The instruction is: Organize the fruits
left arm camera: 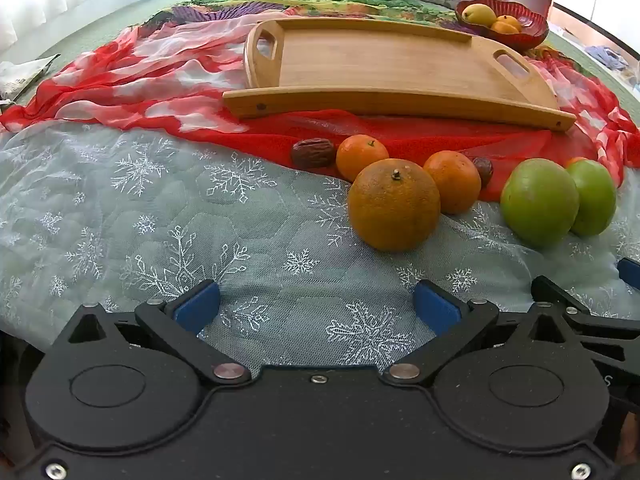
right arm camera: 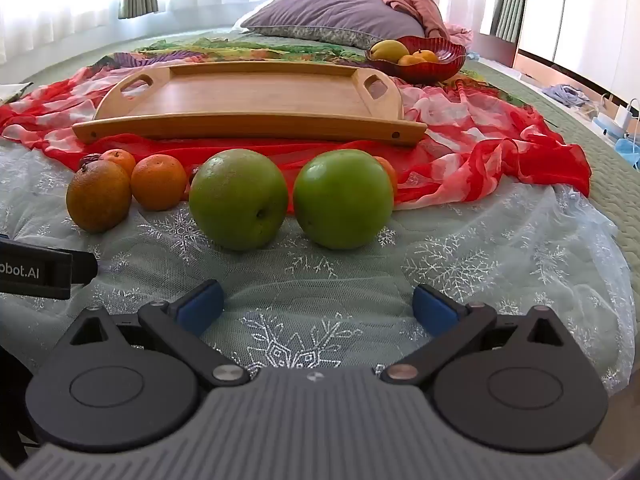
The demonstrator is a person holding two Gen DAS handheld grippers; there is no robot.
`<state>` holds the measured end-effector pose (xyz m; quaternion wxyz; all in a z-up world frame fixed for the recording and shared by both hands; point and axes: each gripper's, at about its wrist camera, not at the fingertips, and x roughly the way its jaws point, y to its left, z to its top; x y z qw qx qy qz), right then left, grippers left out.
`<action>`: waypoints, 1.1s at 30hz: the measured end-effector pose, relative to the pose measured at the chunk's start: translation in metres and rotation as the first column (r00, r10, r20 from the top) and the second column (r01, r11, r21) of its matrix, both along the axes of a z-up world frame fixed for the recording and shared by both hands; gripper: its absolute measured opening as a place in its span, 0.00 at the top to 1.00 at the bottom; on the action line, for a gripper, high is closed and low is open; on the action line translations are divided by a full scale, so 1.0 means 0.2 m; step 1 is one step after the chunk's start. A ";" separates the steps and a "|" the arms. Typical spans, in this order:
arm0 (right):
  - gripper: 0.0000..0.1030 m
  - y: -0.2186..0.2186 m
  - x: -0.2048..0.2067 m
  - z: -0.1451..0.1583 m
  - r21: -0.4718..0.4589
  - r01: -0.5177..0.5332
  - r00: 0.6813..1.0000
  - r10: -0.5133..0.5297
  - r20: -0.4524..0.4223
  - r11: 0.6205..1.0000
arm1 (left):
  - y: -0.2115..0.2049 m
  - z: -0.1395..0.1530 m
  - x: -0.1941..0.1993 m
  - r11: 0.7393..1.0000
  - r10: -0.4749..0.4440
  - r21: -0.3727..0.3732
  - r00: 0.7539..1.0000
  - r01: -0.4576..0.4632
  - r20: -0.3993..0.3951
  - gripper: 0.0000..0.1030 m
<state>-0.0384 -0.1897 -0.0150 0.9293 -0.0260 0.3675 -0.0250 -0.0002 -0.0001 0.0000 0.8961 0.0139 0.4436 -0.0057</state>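
Note:
Fruit lies in a row on the bed. A large dull orange (left arm camera: 394, 204) (right arm camera: 99, 196), two small tangerines (left arm camera: 360, 157) (left arm camera: 452, 182) (right arm camera: 159, 182), two brown dates (left arm camera: 313, 152) (left arm camera: 483, 170) and two green apples (left arm camera: 539, 203) (right arm camera: 239, 199) (right arm camera: 343, 199) sit in front of an empty wooden tray (left arm camera: 384, 68) (right arm camera: 256, 100). My left gripper (left arm camera: 318, 308) is open and empty, short of the large orange. My right gripper (right arm camera: 318, 306) is open and empty, short of the two apples.
A red bowl (left arm camera: 520, 34) (right arm camera: 436, 62) with a yellow fruit and small oranges stands behind the tray at the right. A red and white scarf (left arm camera: 140, 80) lies under the tray. A purple pillow (right arm camera: 332, 20) is at the back. The left gripper's body (right arm camera: 36, 272) shows at left.

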 end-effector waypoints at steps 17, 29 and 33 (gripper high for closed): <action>0.00 0.00 0.00 0.00 0.001 0.000 1.000 0.000 0.003 1.000 | 0.00 0.00 0.00 1.000 0.000 0.002 1.000 0.000 -0.006 0.00; 0.00 0.00 0.00 0.00 0.000 0.000 1.000 0.000 0.005 1.000 | 0.00 0.00 0.00 1.000 0.000 0.003 1.000 0.000 -0.008 0.00; 0.00 0.00 -0.01 0.00 0.000 0.000 1.000 0.000 0.006 1.000 | 0.00 0.00 0.00 1.000 0.000 0.003 1.000 0.000 -0.009 0.00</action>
